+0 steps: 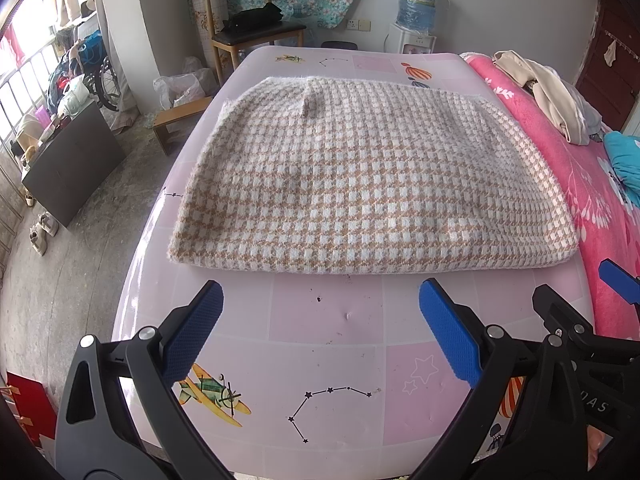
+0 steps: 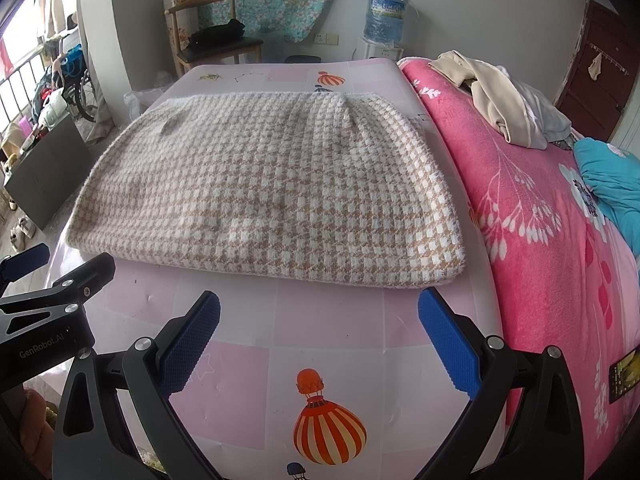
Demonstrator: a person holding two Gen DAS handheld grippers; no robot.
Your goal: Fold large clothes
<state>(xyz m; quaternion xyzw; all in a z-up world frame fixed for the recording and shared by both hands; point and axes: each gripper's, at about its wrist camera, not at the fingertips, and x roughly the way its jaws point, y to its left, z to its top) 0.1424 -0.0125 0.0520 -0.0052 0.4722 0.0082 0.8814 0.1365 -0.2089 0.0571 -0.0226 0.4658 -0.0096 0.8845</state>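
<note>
Left gripper [image 1: 320, 334], right gripper [image 2: 319, 334] spread, empty; folded houndstooth garment [image 1: 360, 184] ahead on mat [image 1: 328, 360].

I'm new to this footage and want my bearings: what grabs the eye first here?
The folded tan-and-white houndstooth knit garment lies flat in the middle of the pale pink cartoon-print table mat. A bright pink floral blanket borders it on the right. Both the left gripper and the right gripper sit open before the garment's near edge.
</note>
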